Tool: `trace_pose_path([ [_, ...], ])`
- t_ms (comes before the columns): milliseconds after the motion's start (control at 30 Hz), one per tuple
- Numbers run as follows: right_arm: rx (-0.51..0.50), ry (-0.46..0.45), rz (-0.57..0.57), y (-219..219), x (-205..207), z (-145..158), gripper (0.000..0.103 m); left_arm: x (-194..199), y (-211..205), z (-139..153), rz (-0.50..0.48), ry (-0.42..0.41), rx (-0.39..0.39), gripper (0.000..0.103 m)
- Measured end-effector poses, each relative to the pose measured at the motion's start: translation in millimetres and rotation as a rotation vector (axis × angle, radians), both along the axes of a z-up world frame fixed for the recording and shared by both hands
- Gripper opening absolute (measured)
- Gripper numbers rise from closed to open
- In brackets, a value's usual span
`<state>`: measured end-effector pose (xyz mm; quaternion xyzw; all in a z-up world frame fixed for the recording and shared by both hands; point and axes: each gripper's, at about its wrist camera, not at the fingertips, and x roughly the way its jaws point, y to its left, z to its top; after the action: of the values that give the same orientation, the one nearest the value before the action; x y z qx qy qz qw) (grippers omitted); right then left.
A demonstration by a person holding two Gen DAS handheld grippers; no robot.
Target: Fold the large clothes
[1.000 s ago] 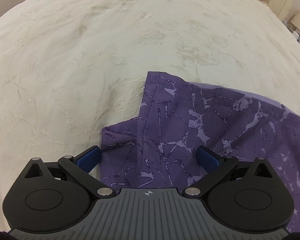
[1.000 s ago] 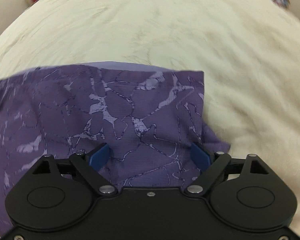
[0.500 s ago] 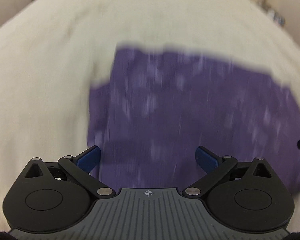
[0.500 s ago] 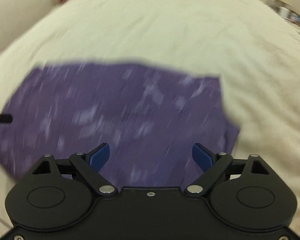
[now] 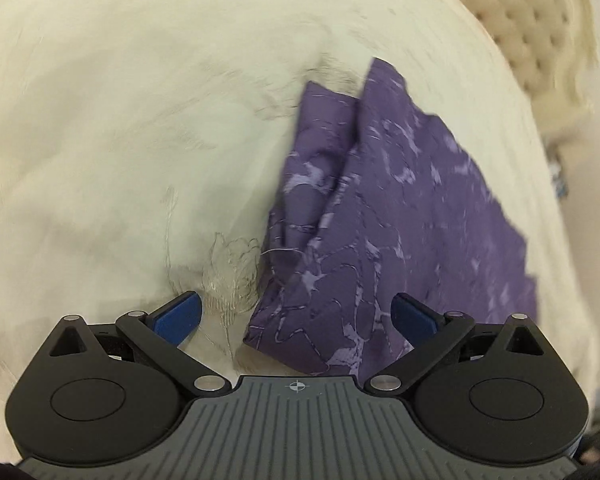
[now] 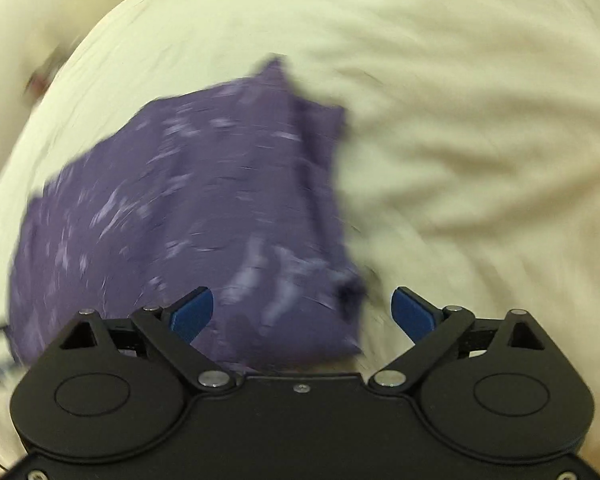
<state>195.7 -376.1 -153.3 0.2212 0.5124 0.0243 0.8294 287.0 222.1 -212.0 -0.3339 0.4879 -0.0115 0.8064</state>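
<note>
A purple patterned garment [image 5: 400, 216] lies folded on a cream bedspread [image 5: 120, 140]. In the left wrist view its near left corner sits between the blue fingertips of my left gripper [image 5: 296, 314], which is open and holds nothing. In the right wrist view the garment [image 6: 188, 216] is blurred; its near right corner lies between the open fingers of my right gripper [image 6: 302, 308], which holds nothing. Both grippers hover just in front of the garment's near edge.
A tufted cream headboard [image 5: 532, 12] stands at the far right in the left wrist view. The embroidered bedspread [image 6: 480, 140] spreads wide around the garment. The bed's edge shows at the far left in the right wrist view.
Both grippers have swung apart and turned: the left to the garment's left corner, the right to its right corner. Both stay open. The garment lies where it was.
</note>
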Motion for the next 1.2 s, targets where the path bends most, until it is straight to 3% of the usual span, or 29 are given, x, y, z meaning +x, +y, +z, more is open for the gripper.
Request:
trace_pose_path([
  [167,0.254,0.059,-0.103,-20.2,-0.5,-28.4,0.101,14.4,-1.0,-7.5,-0.021,-0.004,-0.064,0.103],
  [300,0.386,0.057,-0.129,-8.9,15.0,-43.9,0.103,32.1,-13.0,-8.6,-0.05,-0.012,-0.046,0.103],
  [500,0.435,0.071,-0.193,3.4,43.1,-57.2,0.103,57.0,-20.4,-9.3,-0.107,-0.028,-0.073,0.103],
  [667,0.472,0.059,-0.217,-1.5,37.1,-57.9,0.102,57.1,-23.7,-6.1,-0.091,-0.001,-0.082,0.101],
  [733,0.453,0.067,-0.214,-1.5,35.5,-54.4,0.09,57.2,-23.0,-5.4,-0.071,0.028,-0.116,0.092],
  [767,0.43,0.074,-0.21,-1.9,35.0,-51.6,0.071,57.8,-23.2,-4.1,-0.07,0.045,-0.114,0.08],
  [800,0.405,0.08,-0.197,-1.3,35.2,-48.6,0.061,57.7,-22.6,-1.3,-0.075,0.052,-0.107,0.067],
  [900,0.366,0.065,-0.142,3.3,36.2,-36.6,0.04,53.9,-20.2,4.0,-0.094,0.047,-0.119,0.039],
  [1000,0.314,0.054,-0.072,11.8,38.5,-18.5,0.033,48.5,-21.3,14.5,-0.11,0.016,-0.145,0.032],
  [1200,0.335,0.03,0.002,8.7,21.8,10.3,0.03,24.3,-19.3,39.7,-0.16,-0.043,-0.219,0.03],
])
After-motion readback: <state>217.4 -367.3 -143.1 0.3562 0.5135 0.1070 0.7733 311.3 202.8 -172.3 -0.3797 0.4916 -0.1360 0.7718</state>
